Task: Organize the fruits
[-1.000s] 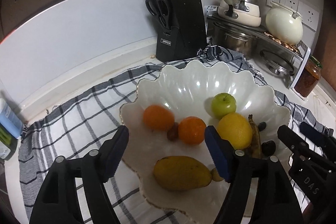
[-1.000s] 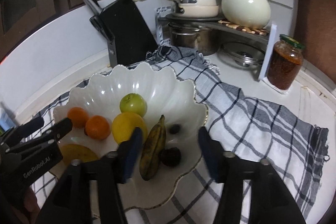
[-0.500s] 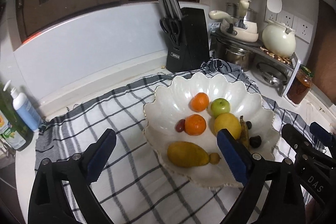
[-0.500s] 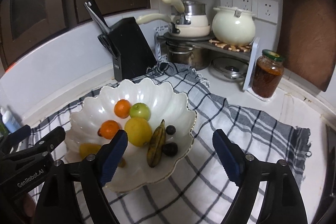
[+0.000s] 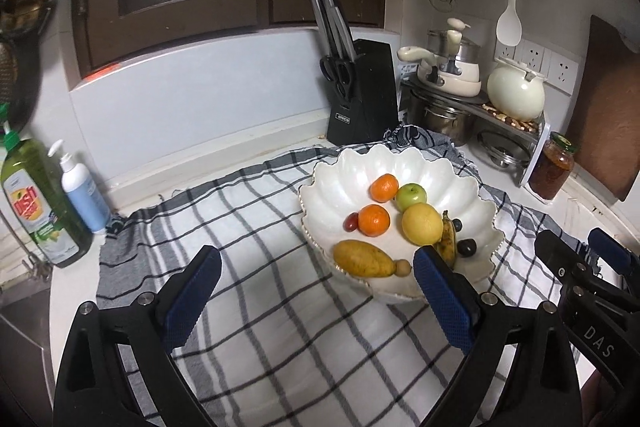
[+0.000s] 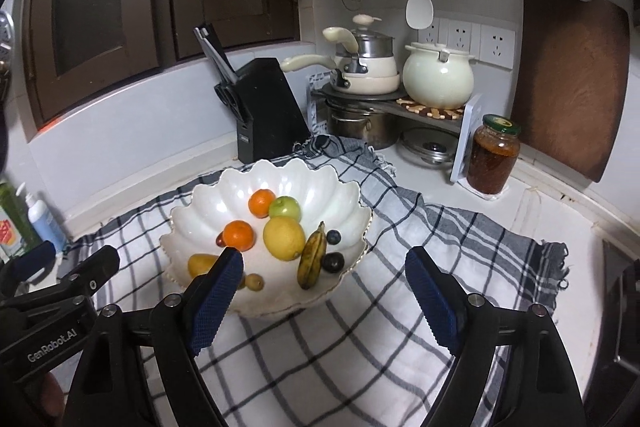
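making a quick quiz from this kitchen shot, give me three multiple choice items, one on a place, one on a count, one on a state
1. Where is the jar of red preserve?
A. inside the bowl
B. on the counter beside the pot rack
C. on the checked cloth

2. How many orange citrus fruits lie in the white bowl?
A. one
B. two
C. four

3. What state is the right claw in?
A. open, holding nothing
B. shut on the banana
C. shut on the bowl rim

Answers:
1. B: the jar stands on bare counter against the white end of the pot rack, clear of the checked cloth.
2. B: one orange fruit sits by the green apple, another orange fruit nearer the camera.
3. A: its blue pads stand wide apart with only cloth between them; the banana lies untouched.
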`<state>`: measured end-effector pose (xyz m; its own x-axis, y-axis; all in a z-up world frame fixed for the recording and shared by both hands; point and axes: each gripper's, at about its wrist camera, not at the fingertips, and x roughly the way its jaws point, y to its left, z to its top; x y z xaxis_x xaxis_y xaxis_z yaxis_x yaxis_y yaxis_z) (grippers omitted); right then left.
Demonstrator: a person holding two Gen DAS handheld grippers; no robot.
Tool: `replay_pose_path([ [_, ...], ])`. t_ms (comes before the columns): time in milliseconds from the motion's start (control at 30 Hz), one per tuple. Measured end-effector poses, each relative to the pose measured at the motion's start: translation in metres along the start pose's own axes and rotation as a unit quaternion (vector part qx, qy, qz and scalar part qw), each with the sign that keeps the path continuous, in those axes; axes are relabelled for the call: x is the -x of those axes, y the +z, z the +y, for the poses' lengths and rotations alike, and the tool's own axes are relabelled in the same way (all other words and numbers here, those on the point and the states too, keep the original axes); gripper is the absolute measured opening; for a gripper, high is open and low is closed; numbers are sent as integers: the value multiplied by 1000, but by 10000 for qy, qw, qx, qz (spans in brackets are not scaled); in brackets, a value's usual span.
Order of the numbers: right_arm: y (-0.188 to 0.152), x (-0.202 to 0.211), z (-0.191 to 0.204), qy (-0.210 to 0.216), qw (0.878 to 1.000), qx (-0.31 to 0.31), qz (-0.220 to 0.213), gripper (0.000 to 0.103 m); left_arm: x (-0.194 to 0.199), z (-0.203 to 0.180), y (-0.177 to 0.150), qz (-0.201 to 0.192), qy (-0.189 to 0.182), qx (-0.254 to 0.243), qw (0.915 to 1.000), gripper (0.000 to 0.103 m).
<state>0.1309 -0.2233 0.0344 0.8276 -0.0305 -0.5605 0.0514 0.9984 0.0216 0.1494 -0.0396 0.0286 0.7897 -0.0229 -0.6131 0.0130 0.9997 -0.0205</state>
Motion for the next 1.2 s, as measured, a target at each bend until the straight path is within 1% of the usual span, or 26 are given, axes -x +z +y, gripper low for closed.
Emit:
replay_pose_path([
  [200,-11,23,1,10,10000,72,-67,84,23,2,-13,-68,32,24,10000,98],
  [600,-36,53,-10,69,9999,107,-109,84,58,-4,-36,-199,35,34,9998,98],
  [733,-45,62,-13,77,9998,89,-143,84,71,-7,-46,-318,71,-2,9995,98],
  [933,-59,74,-19,79,9997,61,-216,84,82,-9,-64,-331,22,-57,9994,98],
  [1200,-82,84,-20,126,9998,-5,-173,84,96,-7,-88,-415,50,-135,9990,98],
])
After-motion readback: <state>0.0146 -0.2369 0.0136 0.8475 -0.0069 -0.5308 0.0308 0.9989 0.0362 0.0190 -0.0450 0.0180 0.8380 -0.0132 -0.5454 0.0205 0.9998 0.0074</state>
